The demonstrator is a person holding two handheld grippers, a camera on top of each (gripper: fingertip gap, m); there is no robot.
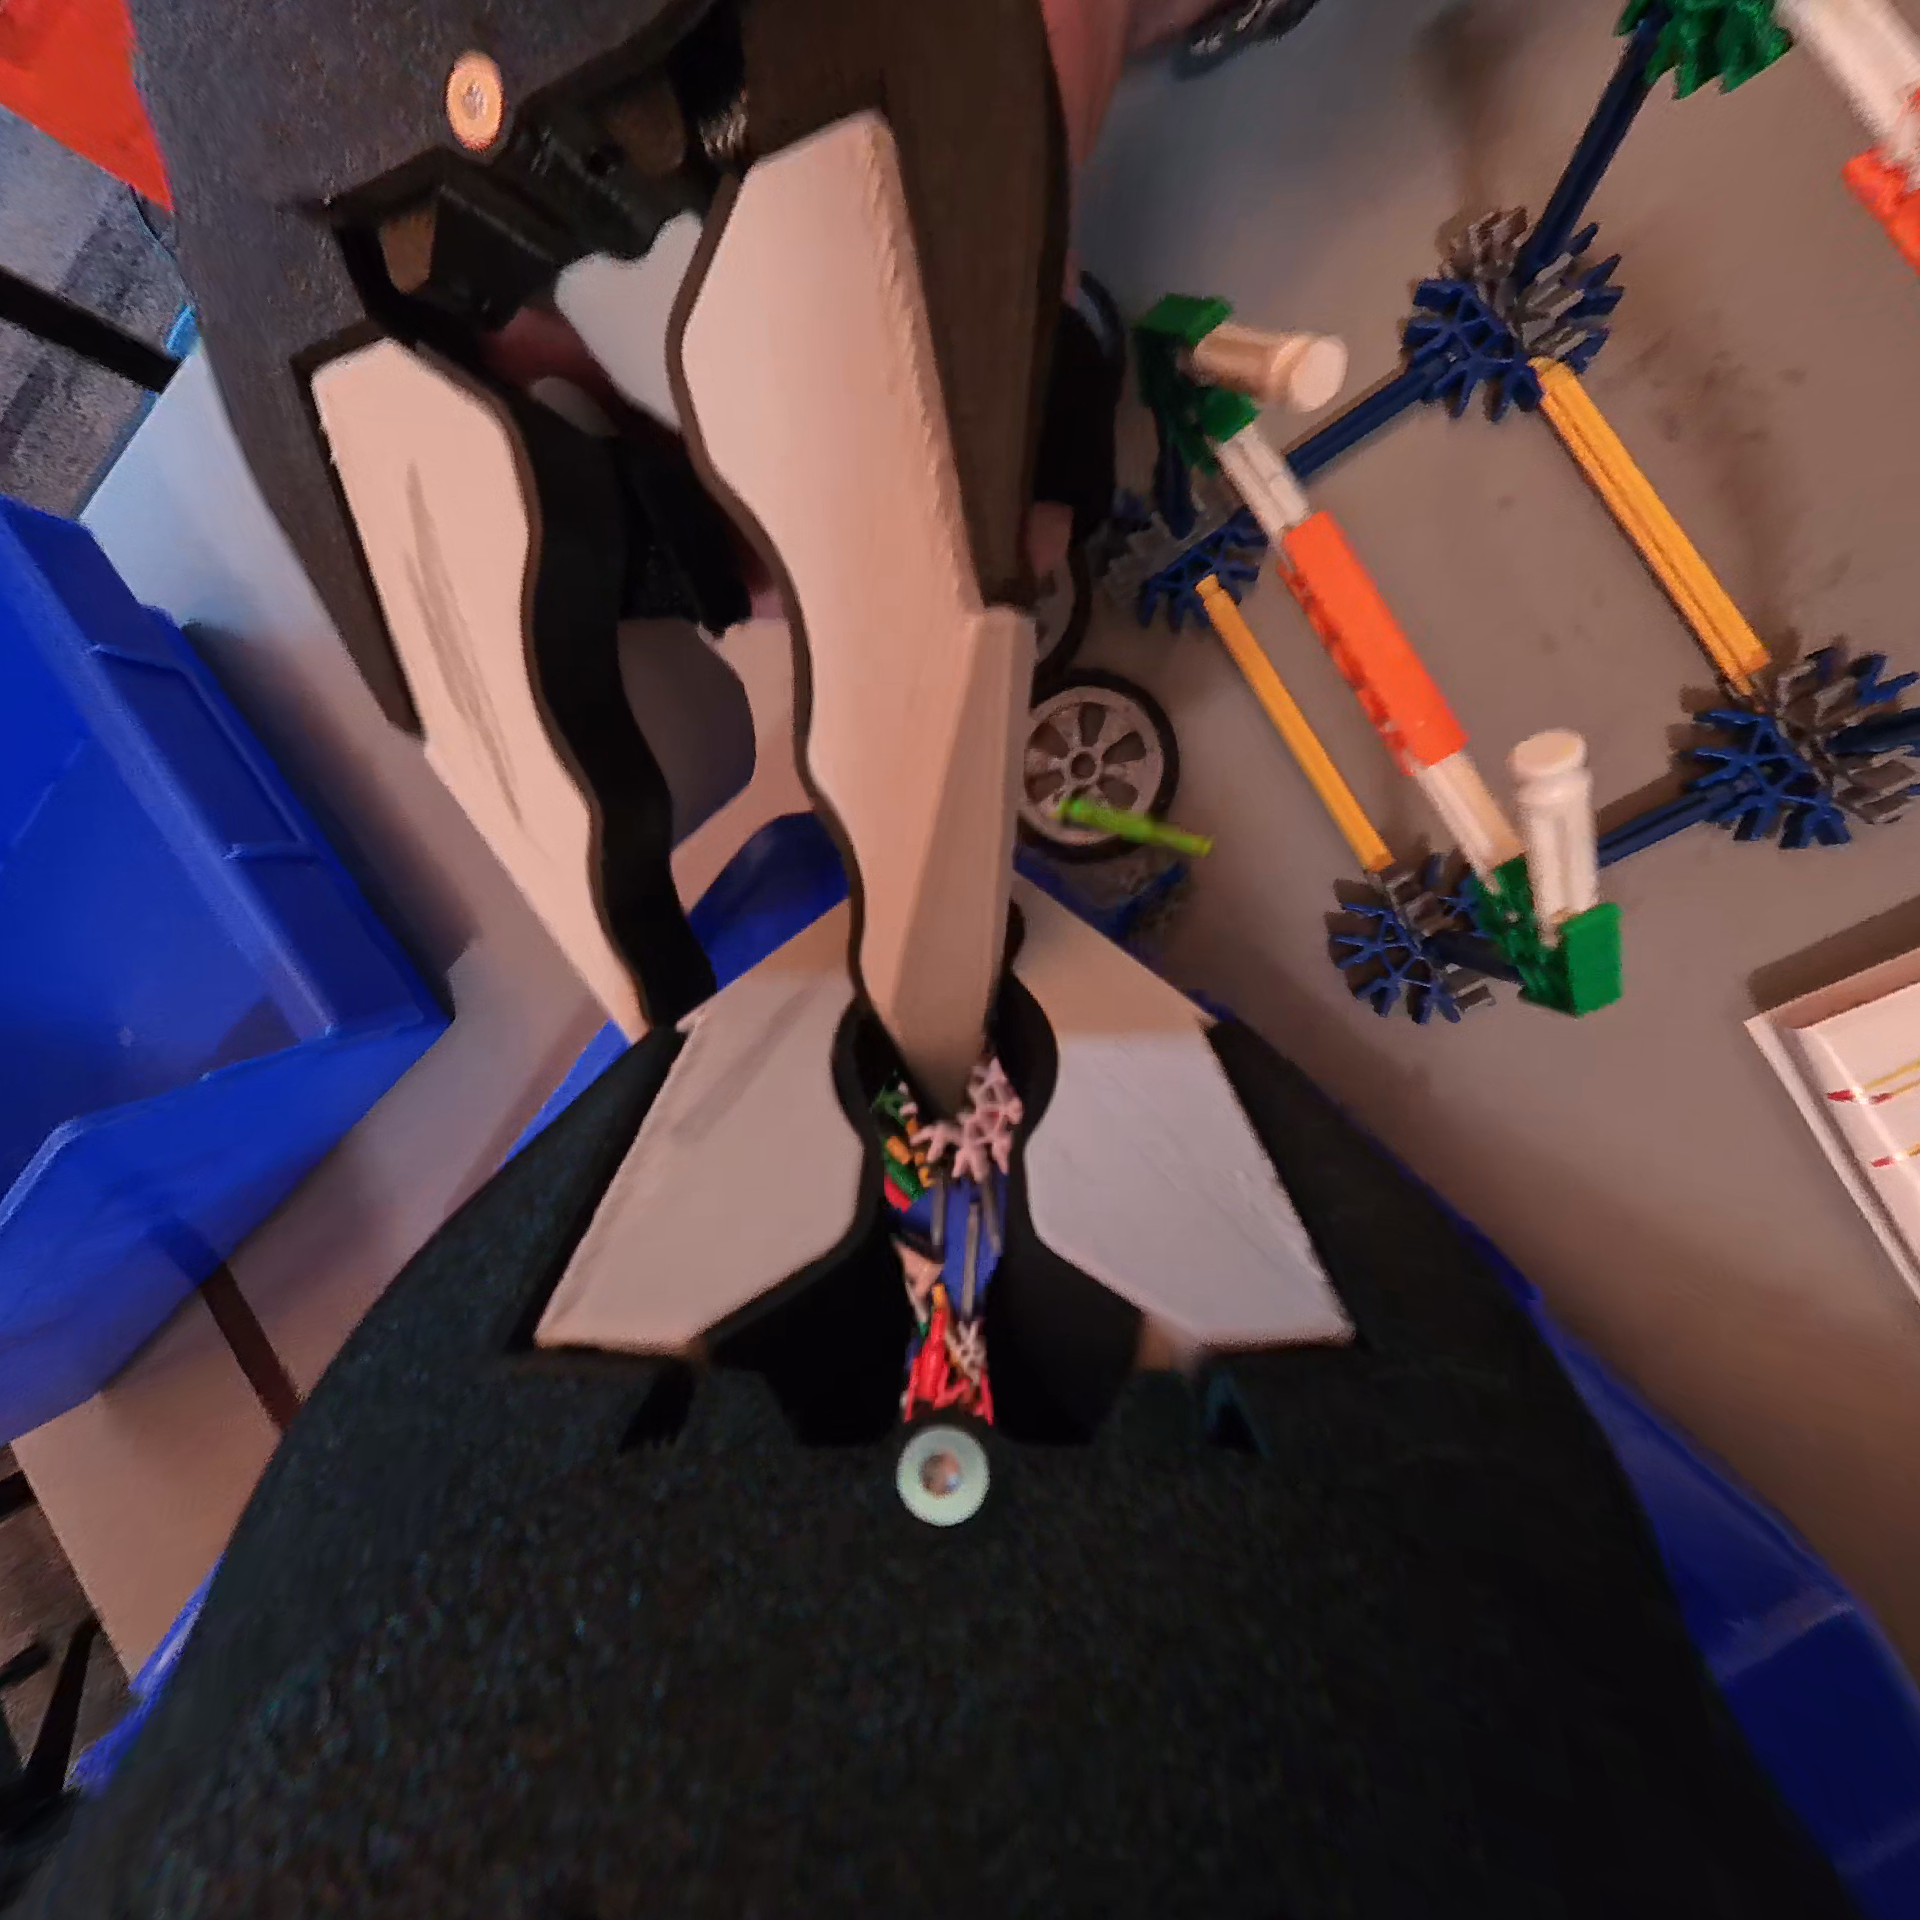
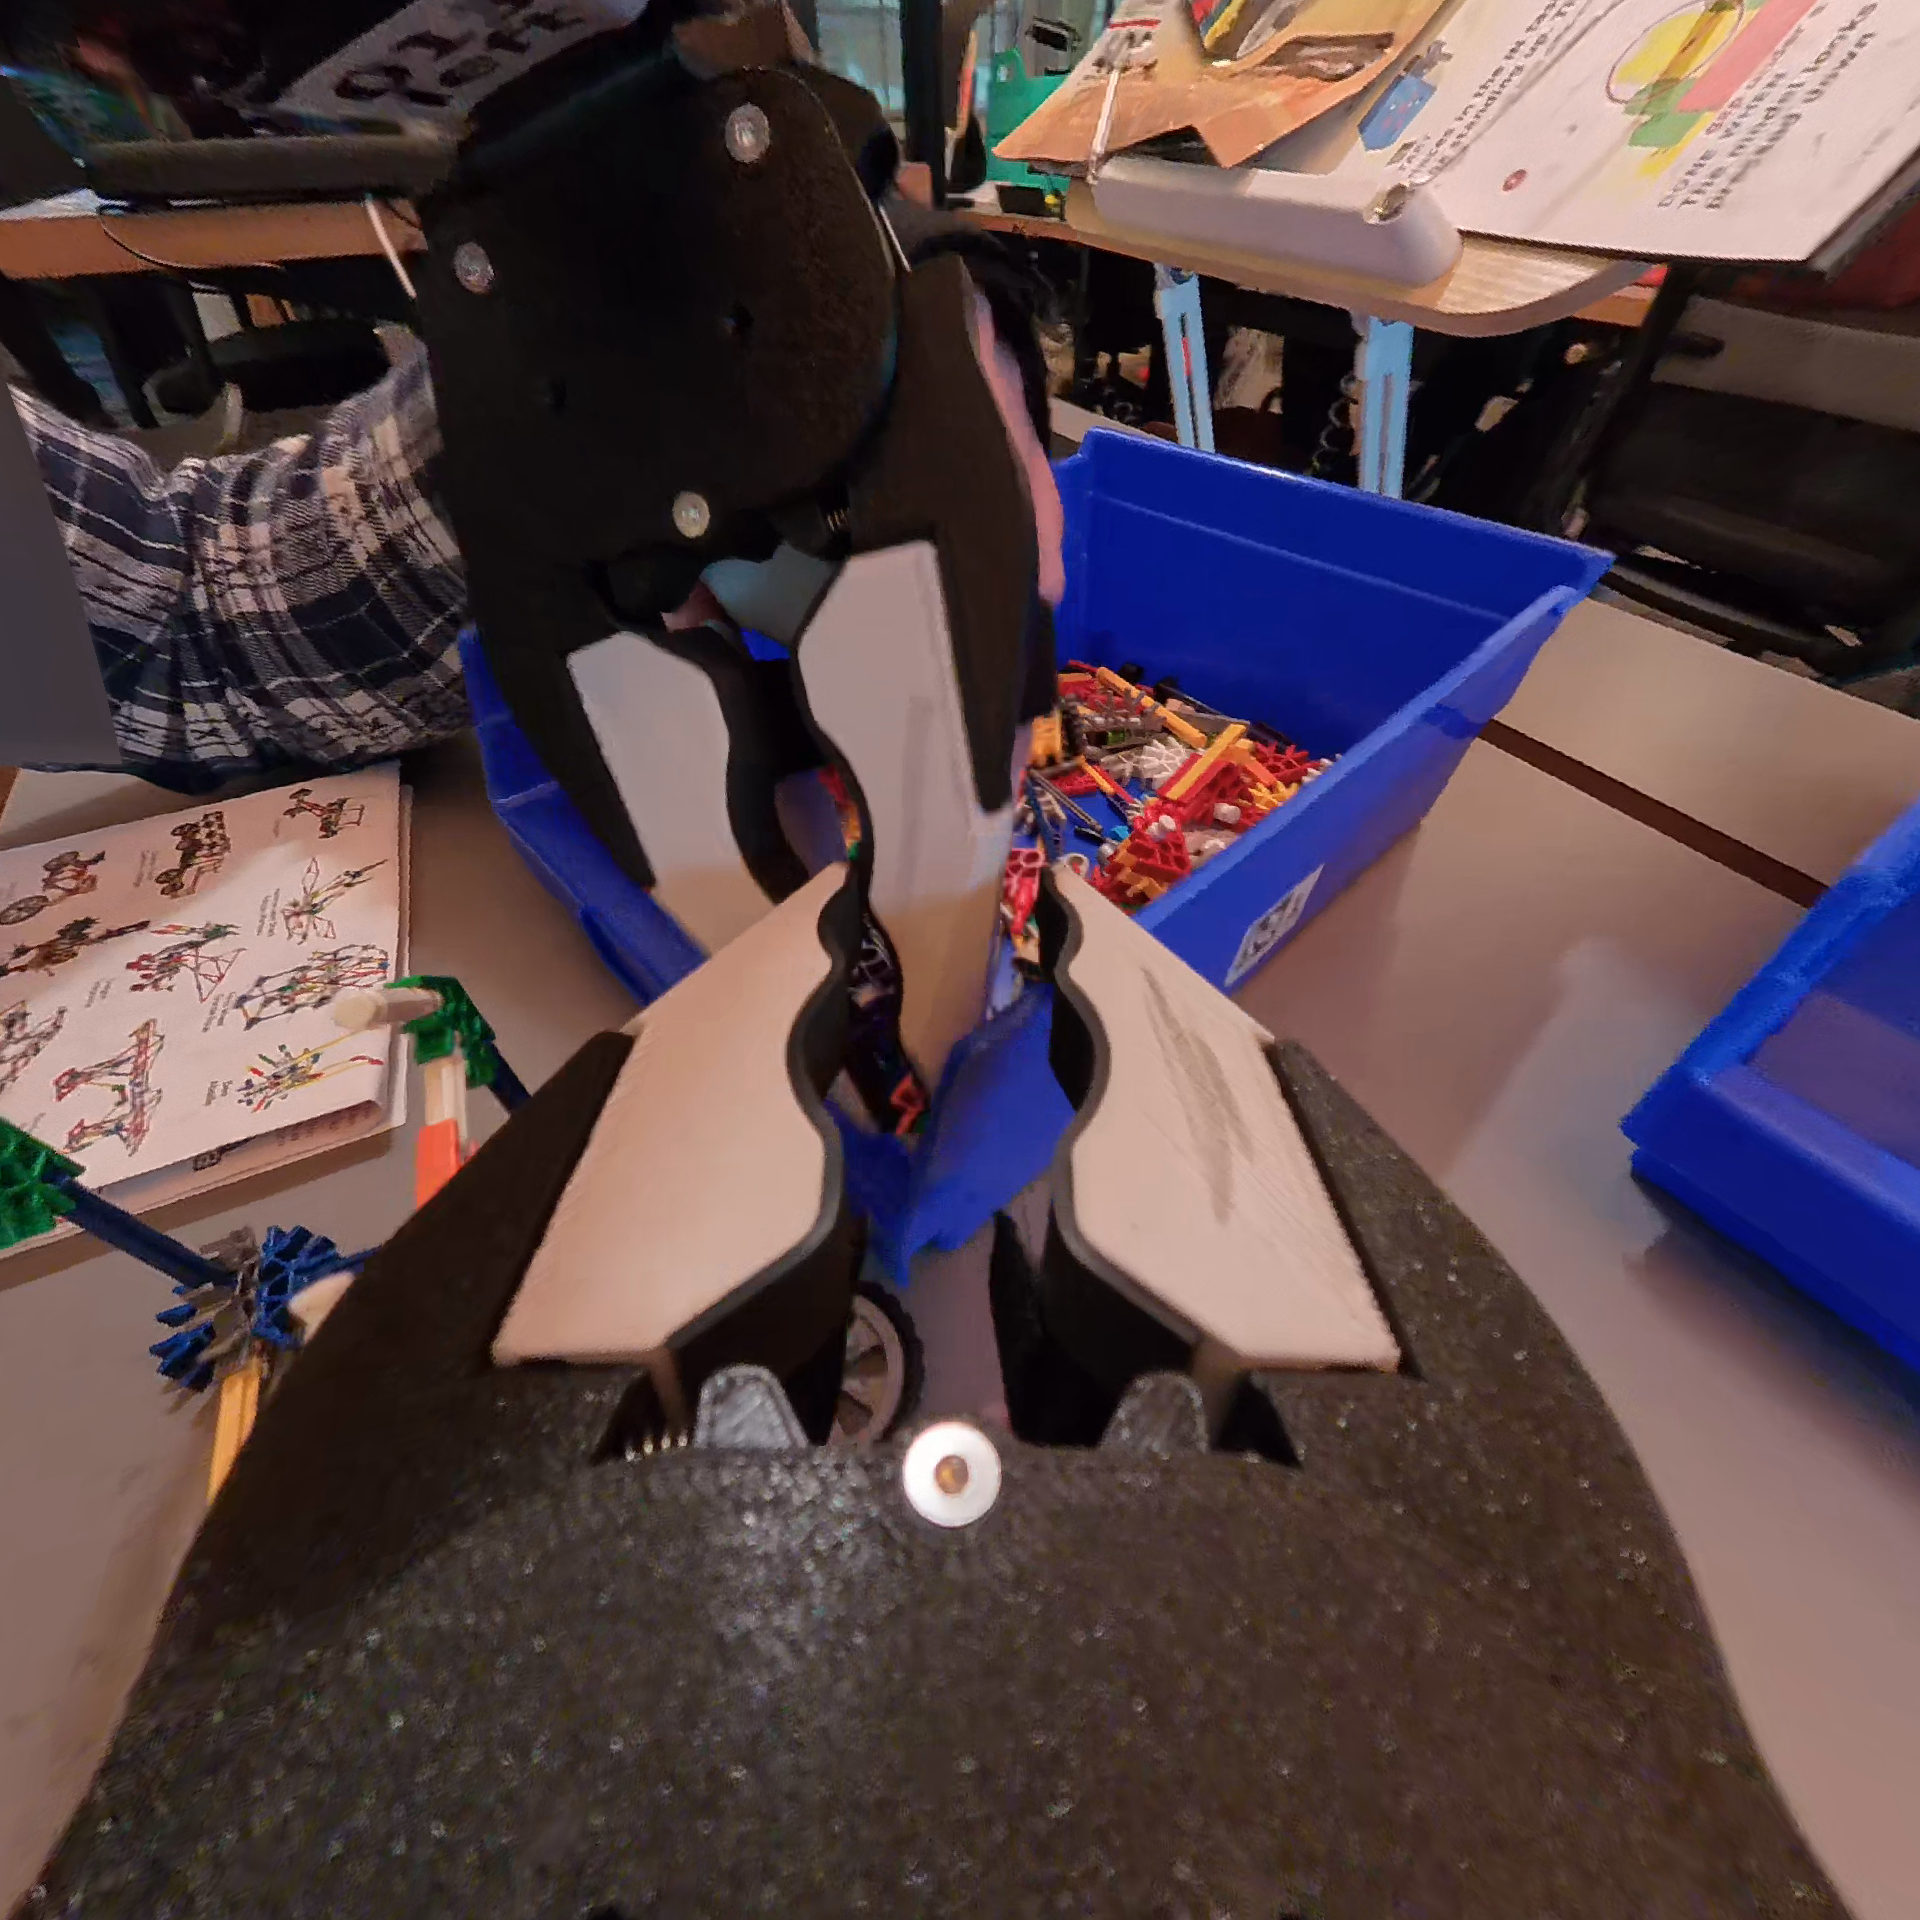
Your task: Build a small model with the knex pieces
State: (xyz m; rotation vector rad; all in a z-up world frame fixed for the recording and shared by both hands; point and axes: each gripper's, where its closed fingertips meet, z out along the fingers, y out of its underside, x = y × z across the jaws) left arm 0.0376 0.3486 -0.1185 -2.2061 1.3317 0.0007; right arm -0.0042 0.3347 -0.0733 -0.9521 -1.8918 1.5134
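Only the right wrist view shows both parted grippers, left gripper (image 2: pixel 821 873) and right gripper (image 2: pixel 951 935), seemingly empty over the blue bin (image 2: pixel 1340 592).

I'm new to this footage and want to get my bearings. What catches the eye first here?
Two black grippers with pale pads meet tip to tip over a blue bin heaped with red and yellow construction pieces. Beside it on the grey table lies a rod-and-connector frame, a small wheel at its near edge.

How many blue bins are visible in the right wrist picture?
2. One blue bin full of small toy parts stands straight ahead, behind both grippers. A second blue bin sits at the right edge, cut off by the frame. Others may be hidden behind the grippers.
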